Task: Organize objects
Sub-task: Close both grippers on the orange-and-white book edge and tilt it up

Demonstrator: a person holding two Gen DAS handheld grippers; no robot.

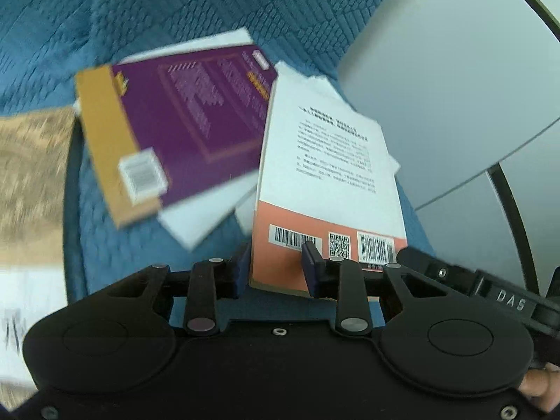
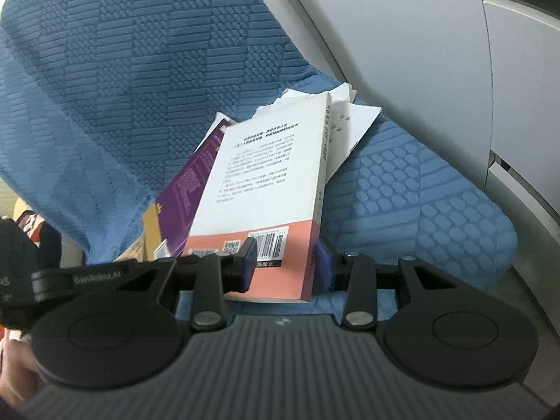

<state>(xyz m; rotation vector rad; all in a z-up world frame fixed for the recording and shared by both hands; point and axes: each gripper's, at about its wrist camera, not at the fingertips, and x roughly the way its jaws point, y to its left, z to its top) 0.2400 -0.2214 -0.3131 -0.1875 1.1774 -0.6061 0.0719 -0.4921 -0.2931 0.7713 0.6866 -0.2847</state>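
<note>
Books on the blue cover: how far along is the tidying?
Nothing looks stacked yet. In hand: both tools, left and right, grip the white book at its near edge. Left: the purple book and loose papers lie askew.

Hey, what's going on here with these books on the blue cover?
A person is tidying books with two handheld grippers. Both the left gripper and the right gripper straddle the near edge of the white and salmon book. It leans over the purple book on the blue quilted cover.
</note>
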